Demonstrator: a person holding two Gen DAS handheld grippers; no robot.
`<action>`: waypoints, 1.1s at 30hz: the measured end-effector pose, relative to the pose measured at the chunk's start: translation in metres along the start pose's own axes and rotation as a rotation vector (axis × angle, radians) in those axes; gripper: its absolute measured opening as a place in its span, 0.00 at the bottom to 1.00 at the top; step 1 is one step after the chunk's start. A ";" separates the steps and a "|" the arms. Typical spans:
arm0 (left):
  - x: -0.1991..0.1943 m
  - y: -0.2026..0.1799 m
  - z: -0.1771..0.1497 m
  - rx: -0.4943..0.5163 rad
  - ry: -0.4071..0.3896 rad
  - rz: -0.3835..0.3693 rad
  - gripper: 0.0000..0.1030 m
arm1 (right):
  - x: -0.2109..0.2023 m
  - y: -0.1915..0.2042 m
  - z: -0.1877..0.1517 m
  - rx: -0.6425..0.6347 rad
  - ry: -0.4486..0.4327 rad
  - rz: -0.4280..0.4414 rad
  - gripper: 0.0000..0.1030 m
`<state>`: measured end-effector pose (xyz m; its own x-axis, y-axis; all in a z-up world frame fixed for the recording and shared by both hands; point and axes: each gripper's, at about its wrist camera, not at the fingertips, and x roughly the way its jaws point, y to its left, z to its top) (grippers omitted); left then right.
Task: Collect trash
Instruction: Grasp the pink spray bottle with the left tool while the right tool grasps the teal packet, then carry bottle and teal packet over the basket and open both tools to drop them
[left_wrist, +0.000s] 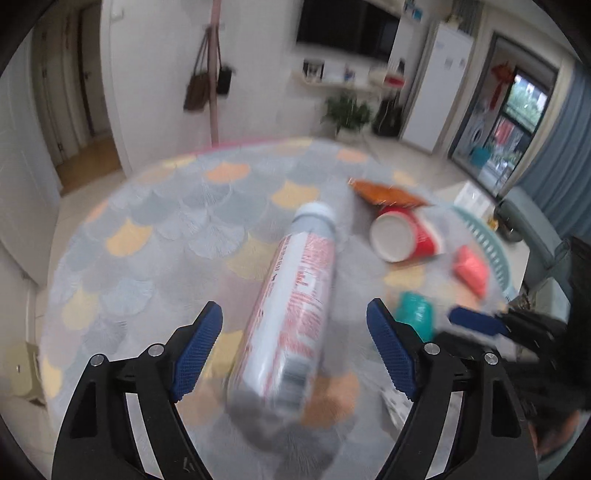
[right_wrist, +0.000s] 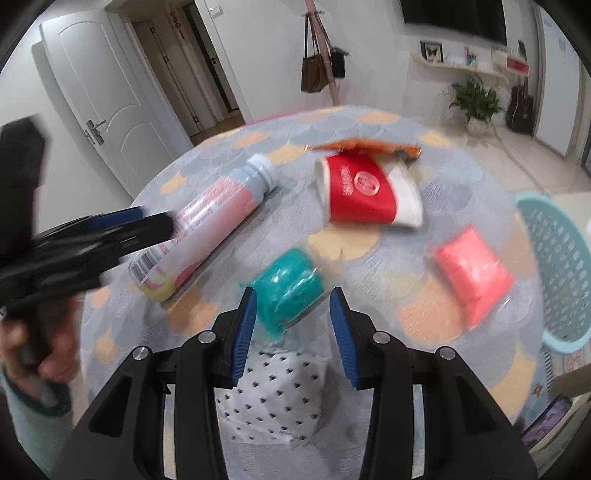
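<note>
A white and pink bottle (left_wrist: 291, 306) lies on the patterned tablecloth (left_wrist: 155, 229) between the open fingers of my left gripper (left_wrist: 295, 314); it also shows in the right wrist view (right_wrist: 207, 218). My right gripper (right_wrist: 293, 299) is open, its fingertips either side of a teal cup (right_wrist: 290, 291) lying on its side. A red and white paper cup (right_wrist: 365, 192), a pink packet (right_wrist: 472, 273), an orange wrapper (right_wrist: 369, 146) and a dotted white wrapper (right_wrist: 273, 395) lie on the table. The left gripper (right_wrist: 96, 236) shows blurred at the left of the right wrist view.
A light teal slotted basket (right_wrist: 557, 269) stands off the table's right edge. Beyond the table are white doors (right_wrist: 107, 107), a coat stand with bags (right_wrist: 321, 62), a potted plant (right_wrist: 476, 99) and a wall TV (right_wrist: 454, 14).
</note>
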<state>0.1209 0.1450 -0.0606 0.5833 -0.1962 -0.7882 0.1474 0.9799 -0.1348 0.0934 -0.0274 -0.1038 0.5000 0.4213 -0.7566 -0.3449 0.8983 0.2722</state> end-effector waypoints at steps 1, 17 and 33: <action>0.012 0.002 0.002 -0.001 0.034 -0.015 0.74 | 0.004 0.000 -0.002 0.008 0.014 0.004 0.37; 0.020 0.045 -0.025 -0.177 0.035 -0.055 0.47 | 0.038 0.010 0.017 0.064 0.073 0.063 0.59; -0.031 0.028 -0.035 -0.159 -0.109 -0.081 0.45 | 0.025 0.041 0.002 -0.137 0.006 -0.119 0.35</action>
<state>0.0788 0.1801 -0.0606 0.6592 -0.2687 -0.7023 0.0745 0.9527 -0.2946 0.0934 0.0205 -0.1105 0.5390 0.3117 -0.7825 -0.3884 0.9163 0.0975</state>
